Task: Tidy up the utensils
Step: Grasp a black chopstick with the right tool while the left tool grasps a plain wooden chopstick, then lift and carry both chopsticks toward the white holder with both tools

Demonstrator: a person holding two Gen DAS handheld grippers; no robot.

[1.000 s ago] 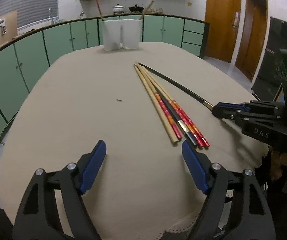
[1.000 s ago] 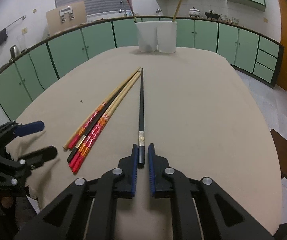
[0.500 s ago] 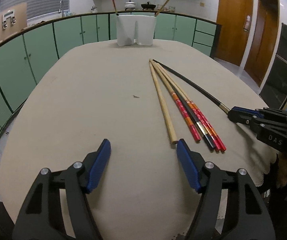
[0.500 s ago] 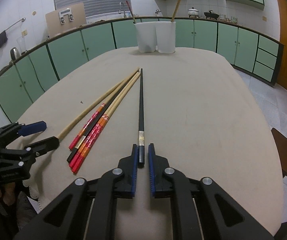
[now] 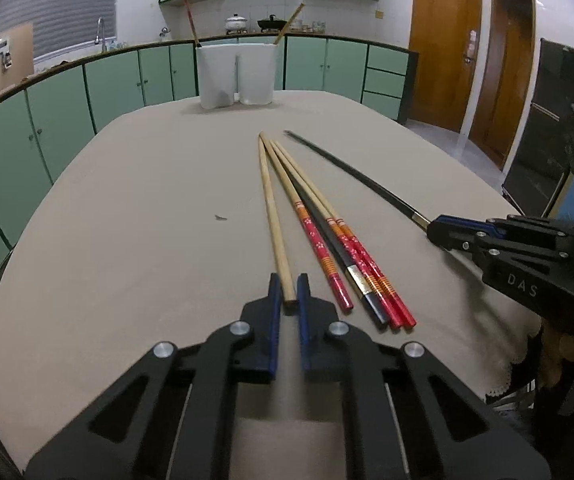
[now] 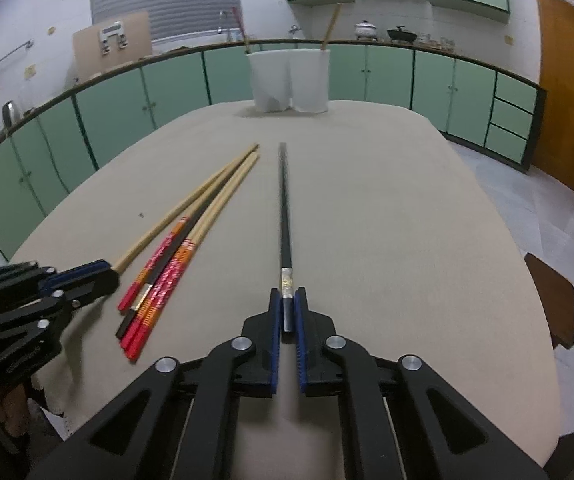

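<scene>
The plain bamboo chopstick [image 5: 273, 216] is pinched at its near butt end by the left gripper [image 5: 287, 292], its shaft running straight ahead of the jaws on the tablecloth [image 5: 135, 216]. The right gripper [image 6: 287, 308] is clamped likewise on the butt of the black chopstick [image 6: 284, 208]. Held so far back, either stick could pivot or droop on lifting and miss the holder. Just right of the left claw lie the red-handled chopsticks [image 5: 327, 252], near enough to be nudged. The white utensil holder [image 5: 237, 76] stands far ahead.
</scene>
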